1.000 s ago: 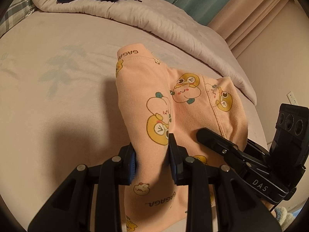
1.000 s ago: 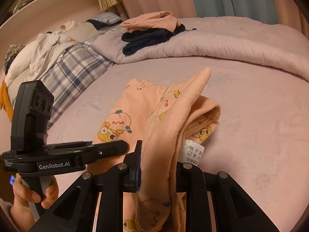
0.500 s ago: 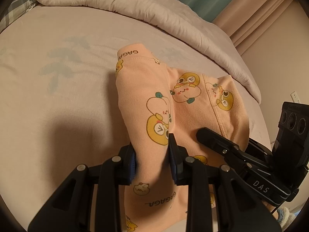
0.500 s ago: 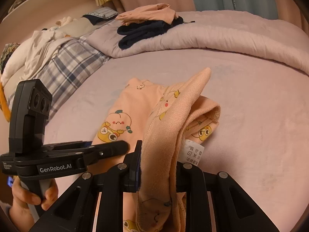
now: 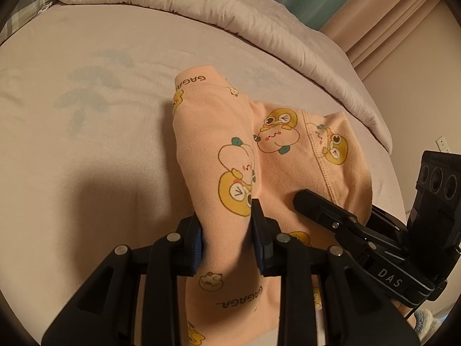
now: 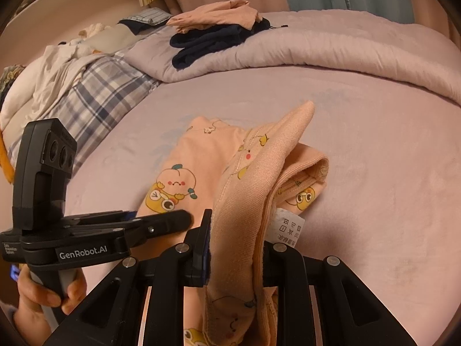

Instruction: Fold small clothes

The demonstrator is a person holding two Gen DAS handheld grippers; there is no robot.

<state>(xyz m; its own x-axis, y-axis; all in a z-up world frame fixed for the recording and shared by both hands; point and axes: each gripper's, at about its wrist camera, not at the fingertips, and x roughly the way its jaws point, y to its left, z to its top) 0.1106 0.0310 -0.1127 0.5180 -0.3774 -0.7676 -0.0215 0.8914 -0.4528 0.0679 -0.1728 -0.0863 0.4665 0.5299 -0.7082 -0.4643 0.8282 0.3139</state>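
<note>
In the left wrist view, the left gripper (image 5: 227,230) is pinching a raised fold of the peach printed garment (image 5: 288,155), which is lying partly folded on the bed sheet (image 5: 86,144); carrying that fold level should be keeping the edge straight. In the right wrist view, the right gripper (image 6: 236,248) is clamping the ribbed waistband (image 6: 253,178), so both ends are probably best lowered together, keeping the care label (image 6: 288,227) tucked inside.

Dark clothes (image 6: 213,41) lie on the comforter (image 6: 331,46).

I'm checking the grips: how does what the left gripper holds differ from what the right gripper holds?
The left gripper pinches a smooth printed fold of the peach garment; the right gripper clamps a thicker bunched ribbed edge beside the care label. Both are shut on the same garment, lifted off the bed.
</note>
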